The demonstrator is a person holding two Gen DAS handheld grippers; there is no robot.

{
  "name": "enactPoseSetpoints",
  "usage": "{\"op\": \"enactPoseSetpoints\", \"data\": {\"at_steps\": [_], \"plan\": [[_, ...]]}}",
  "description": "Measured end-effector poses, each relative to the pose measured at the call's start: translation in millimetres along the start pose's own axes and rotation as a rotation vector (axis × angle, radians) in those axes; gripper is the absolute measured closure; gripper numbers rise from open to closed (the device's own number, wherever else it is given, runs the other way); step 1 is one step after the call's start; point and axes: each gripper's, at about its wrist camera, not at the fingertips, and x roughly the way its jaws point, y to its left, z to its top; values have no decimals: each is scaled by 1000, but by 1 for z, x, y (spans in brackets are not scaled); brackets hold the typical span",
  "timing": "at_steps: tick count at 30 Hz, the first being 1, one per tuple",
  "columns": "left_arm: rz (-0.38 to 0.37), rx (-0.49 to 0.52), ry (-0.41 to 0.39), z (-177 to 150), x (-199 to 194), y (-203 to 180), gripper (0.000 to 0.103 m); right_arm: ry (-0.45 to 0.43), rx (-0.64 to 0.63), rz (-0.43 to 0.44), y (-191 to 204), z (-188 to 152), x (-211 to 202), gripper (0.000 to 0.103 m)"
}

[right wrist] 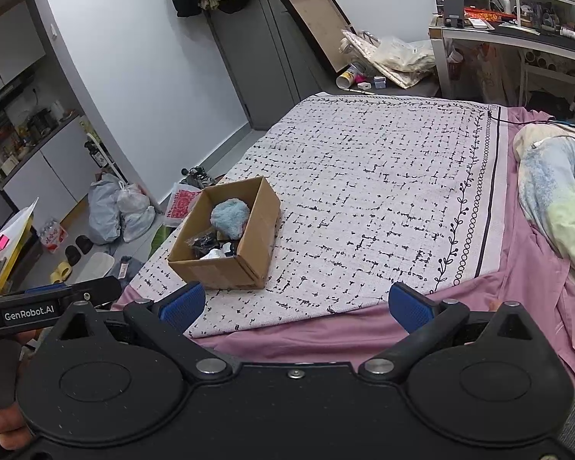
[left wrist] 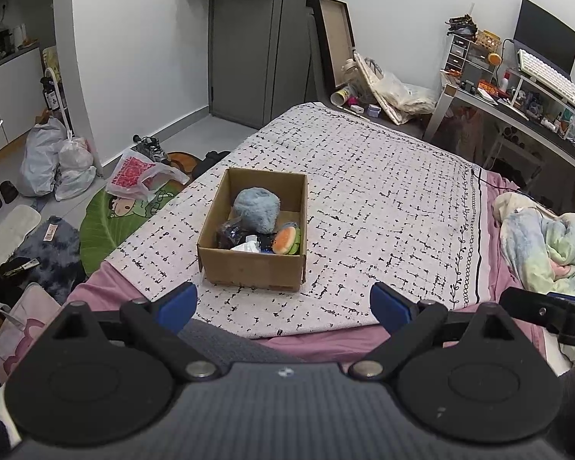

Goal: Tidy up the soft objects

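Observation:
An open cardboard box [left wrist: 249, 268] sits on the patterned white blanket [left wrist: 383, 199] on the bed. Inside lie a fluffy blue plush [left wrist: 257, 207], an orange and green plush [left wrist: 286, 240], a dark item and something white. The box also shows in the right wrist view [right wrist: 214, 272], with the blue plush [right wrist: 230, 217] in it. My left gripper [left wrist: 283, 306] is open and empty, held near the bed's front edge, short of the box. My right gripper [right wrist: 295, 306] is open and empty, to the right of the box. Each gripper's edge shows in the other's view.
A crumpled pastel quilt [left wrist: 548, 241] lies on the pink sheet [right wrist: 517, 280] at the right. Bags [left wrist: 57, 161], shoes and mats clutter the floor left of the bed. A desk [left wrist: 517, 107] with a monitor stands at the back right. A grey door [left wrist: 249, 38] is behind.

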Motion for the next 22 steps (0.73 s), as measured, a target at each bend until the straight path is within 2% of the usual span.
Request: {"op": "enactPoseSetpoints", "data": {"at_steps": [19,22], "plan": [[-29,10,-41,-1,-6,-1,7,10,-2,-14,1,-1,2,0],[-25,2,-23,-1,-4,-1,7,9,-2,-13,1,-1,3,0]]}}
